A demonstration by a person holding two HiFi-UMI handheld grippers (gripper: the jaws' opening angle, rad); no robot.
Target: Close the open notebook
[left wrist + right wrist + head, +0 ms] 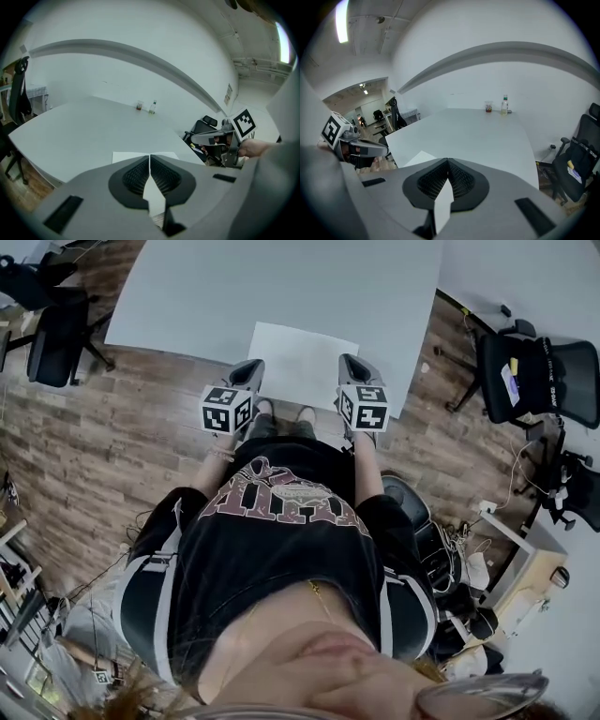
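The open notebook lies flat and white on the near edge of the grey table. My left gripper hovers at the notebook's left edge and my right gripper at its right edge, both above the pages. In the left gripper view the left gripper has its jaws shut with nothing between them, and the notebook pages show just beyond. In the right gripper view the right gripper is also shut and empty, over a corner of the notebook.
A small bottle and a cup stand at the table's far edge. Black office chairs stand to the left and right of the table on the wooden floor. The person stands close against the table's near edge.
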